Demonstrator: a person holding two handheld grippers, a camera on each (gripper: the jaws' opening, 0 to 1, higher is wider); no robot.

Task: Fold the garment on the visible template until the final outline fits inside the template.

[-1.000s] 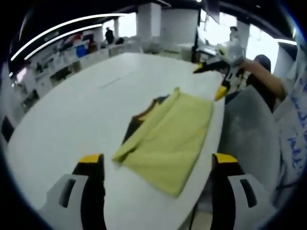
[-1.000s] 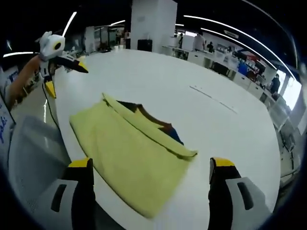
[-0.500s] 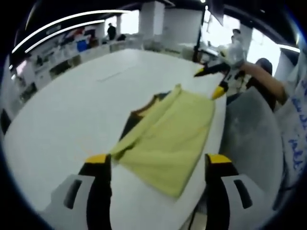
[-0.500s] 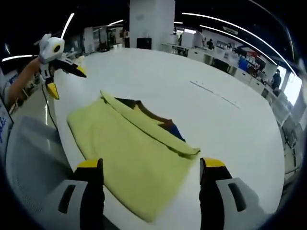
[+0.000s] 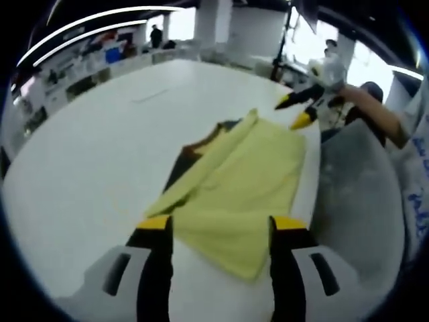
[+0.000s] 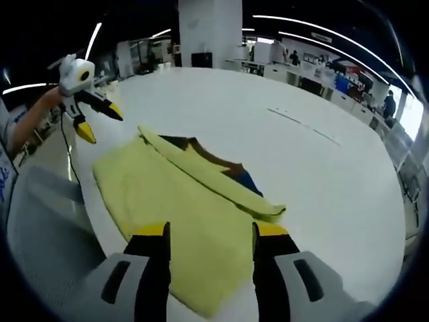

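1. Right, the left gripper [image 5: 218, 228] hangs low over the near end of the yellow garment [image 5: 244, 184], jaws apart with cloth showing between the yellow tips, nothing gripped.
2. Over on the other side, the right gripper [image 6: 209, 231] sits above the garment's [image 6: 171, 201] opposite end, its jaws likewise parted and holding nothing.
3. Each one pops up in the other's camera: the right gripper [image 5: 301, 111] shows at the far end of the cloth in the left gripper view, jaws spread, and the left gripper [image 6: 90, 115] shows at the far end in the right gripper view, also spread.
4. Now the garment itself: it lies folded on the white table [image 5: 100, 147], right along the table's edge, one long side close to the drop-off.
5. A rolled or doubled band of yellow runs the length of the fold, and beside it a darker patch [image 6: 221, 168] with brown and blue peeks out from beneath.
6. Whether a template outline lies under the cloth, I cannot tell.
7. A thin pale line [image 6: 308, 131] marks the table well beyond the garment.
8. Further out, a white pillar [image 6: 209, 30] stands past the table's far edge.
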